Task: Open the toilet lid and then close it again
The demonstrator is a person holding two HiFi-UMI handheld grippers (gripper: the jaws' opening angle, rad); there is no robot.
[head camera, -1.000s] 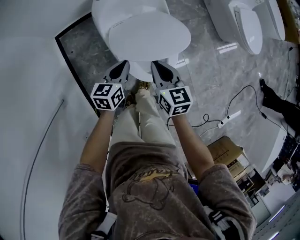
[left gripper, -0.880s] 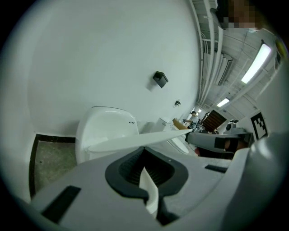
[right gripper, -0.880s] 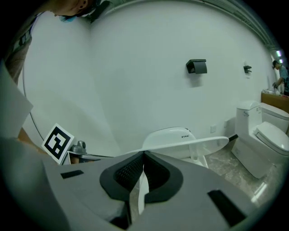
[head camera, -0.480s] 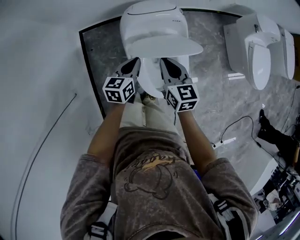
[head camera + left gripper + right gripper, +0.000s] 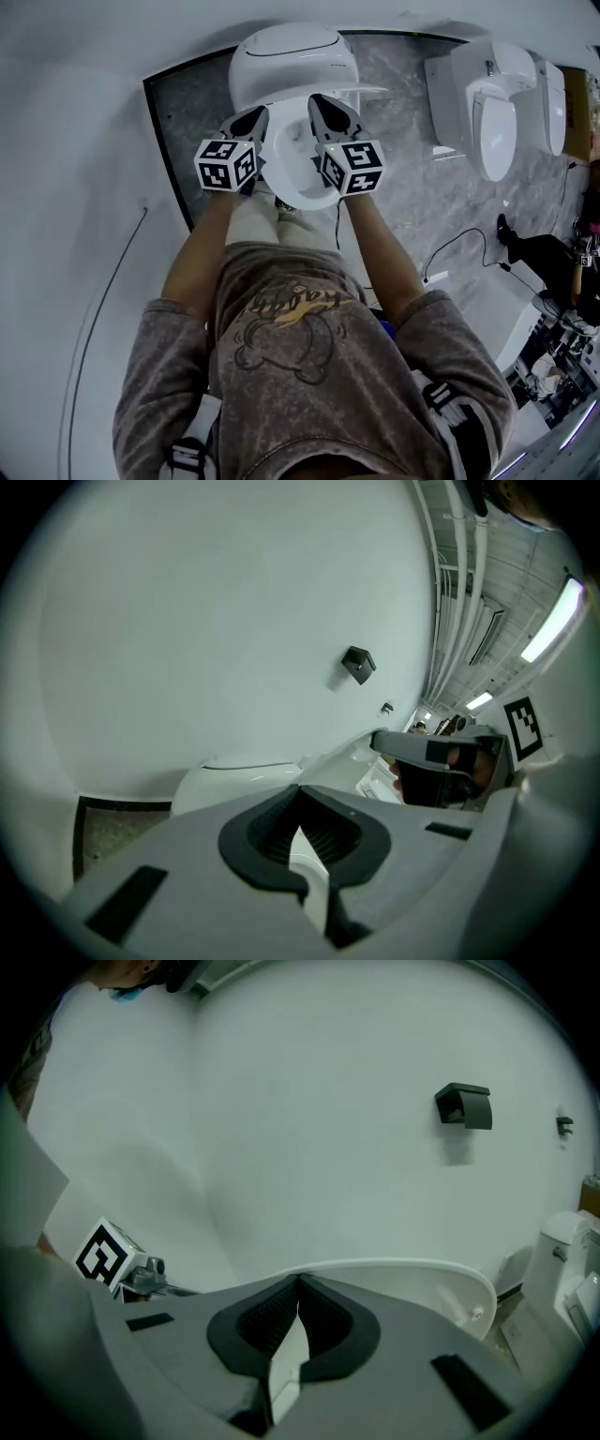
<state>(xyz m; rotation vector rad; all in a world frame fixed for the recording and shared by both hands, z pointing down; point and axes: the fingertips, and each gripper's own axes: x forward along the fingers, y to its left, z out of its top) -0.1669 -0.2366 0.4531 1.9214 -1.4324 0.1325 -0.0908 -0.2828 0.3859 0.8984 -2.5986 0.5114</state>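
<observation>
The person stands over the toilet (image 5: 291, 52) with an arm stretched out on either side, a pair of tongs in each hand. The toilet lid (image 5: 361, 91) stands partly raised, tilted up off the seat (image 5: 281, 190), so that the head view catches it almost edge-on as a thin white strip across the top of the bowl. Below it the seat ring and the inside of the bowl lie open to view.

The left tongs (image 5: 253, 120) point at the left side of the lid's front edge. In the left gripper view the jaws are pressed together at the tips, with nothing gripped between them. The right tongs (image 5: 322, 103) reach under the lid's front rim. In the right gripper view the jaws are likewise closed tip to tip and hold nothing, and the pale underside of the lid curves just beyond them, a small bumper (image 5: 473, 1314) showing on it. Whether either tip actually touches the lid I cannot tell.

The marker cubes, left (image 5: 226, 164) and right (image 5: 352, 167), sit above the person's wrists. The toilet stands on a grey marbled floor (image 5: 197, 103). A second toilet (image 5: 492, 112) stands well apart to the right, and a cable (image 5: 464, 246) trails over the floor near it. A black fitting (image 5: 464, 1105) hangs on the white wall behind
</observation>
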